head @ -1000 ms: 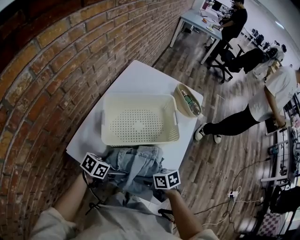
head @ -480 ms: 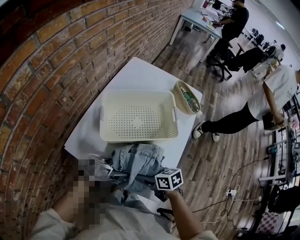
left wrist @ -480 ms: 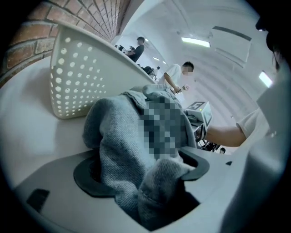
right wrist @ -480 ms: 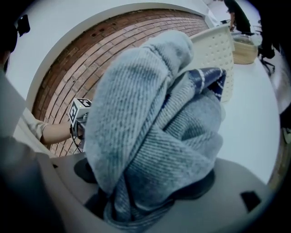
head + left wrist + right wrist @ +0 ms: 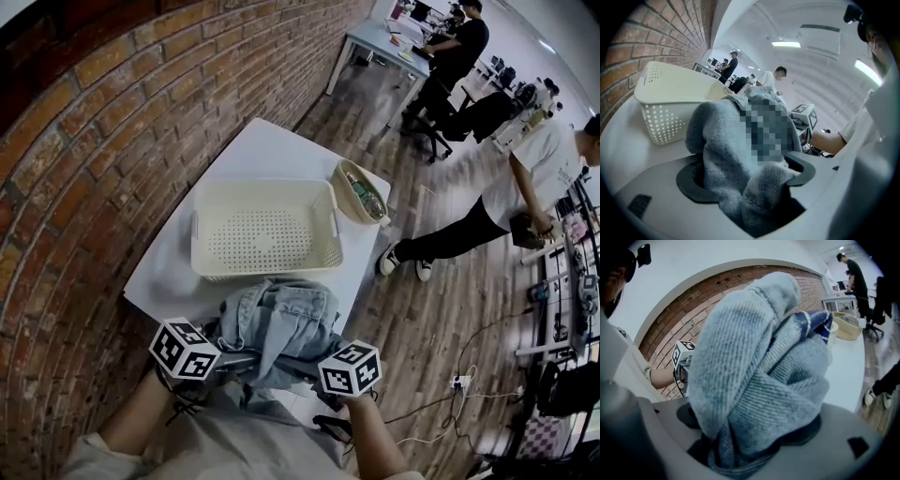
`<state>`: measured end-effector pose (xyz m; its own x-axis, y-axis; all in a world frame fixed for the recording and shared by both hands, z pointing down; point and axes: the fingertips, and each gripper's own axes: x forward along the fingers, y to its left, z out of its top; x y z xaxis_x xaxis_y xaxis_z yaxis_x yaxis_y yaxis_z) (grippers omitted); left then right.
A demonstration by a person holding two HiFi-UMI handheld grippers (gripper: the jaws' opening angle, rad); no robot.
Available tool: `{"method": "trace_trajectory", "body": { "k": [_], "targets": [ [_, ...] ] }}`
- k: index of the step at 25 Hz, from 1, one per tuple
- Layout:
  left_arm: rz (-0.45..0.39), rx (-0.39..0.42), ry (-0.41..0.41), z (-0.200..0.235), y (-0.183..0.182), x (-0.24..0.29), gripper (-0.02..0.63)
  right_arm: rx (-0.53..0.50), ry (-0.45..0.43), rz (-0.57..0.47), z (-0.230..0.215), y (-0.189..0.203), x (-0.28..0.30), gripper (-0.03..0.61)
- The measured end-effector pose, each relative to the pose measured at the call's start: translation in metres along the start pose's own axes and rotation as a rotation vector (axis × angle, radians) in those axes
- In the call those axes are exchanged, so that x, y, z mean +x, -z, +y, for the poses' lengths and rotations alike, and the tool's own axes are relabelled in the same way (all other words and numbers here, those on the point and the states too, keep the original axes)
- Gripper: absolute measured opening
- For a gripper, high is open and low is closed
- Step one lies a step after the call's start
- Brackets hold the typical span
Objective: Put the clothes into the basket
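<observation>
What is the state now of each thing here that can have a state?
denim garment: bunched, held by both grippers, outside the basket.
basket: upright, empty.
left gripper: jaws just closed on the denim garment.
right gripper: jaws just closed on the denim garment.

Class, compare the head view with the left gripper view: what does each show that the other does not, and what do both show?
Only the head view: the small oval basket at the far corner of the white table, and the wooden floor.
Only the left gripper view: the jaws of the left gripper, which have just been closing, clamped on a bunched fold of the denim garment, and a ceiling light.
Both: that garment, the cream perforated basket and the brick wall.
</observation>
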<state>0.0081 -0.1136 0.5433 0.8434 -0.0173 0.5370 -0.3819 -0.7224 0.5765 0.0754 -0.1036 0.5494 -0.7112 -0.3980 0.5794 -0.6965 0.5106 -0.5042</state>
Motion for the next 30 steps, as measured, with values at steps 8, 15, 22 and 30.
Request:
{"method": "trace_trajectory", "body": {
  "k": [8, 15, 22, 30],
  "targets": [
    [-0.115, 0.096, -0.046, -0.038, -0.043, -0.04, 0.391, -0.16, 0.023, -0.052, 0.035, -0.05, -0.039, 0.428],
    [-0.19, 0.18, -0.095, -0.051, -0.086, -0.073, 0.391, -0.27, 0.034, -0.102, 0.055, -0.101, -0.056, 0.428],
    [-0.217, 0.221, -0.122, -0.049, -0.114, -0.094, 0.391, -0.331, 0.046, -0.118, 0.063, -0.136, -0.058, 0.428],
    [-0.229, 0.27, -0.139, -0.037, -0.148, -0.106, 0.391, -0.367, 0.059, -0.148, 0.059, -0.174, -0.057, 0.428]
  ]
}}
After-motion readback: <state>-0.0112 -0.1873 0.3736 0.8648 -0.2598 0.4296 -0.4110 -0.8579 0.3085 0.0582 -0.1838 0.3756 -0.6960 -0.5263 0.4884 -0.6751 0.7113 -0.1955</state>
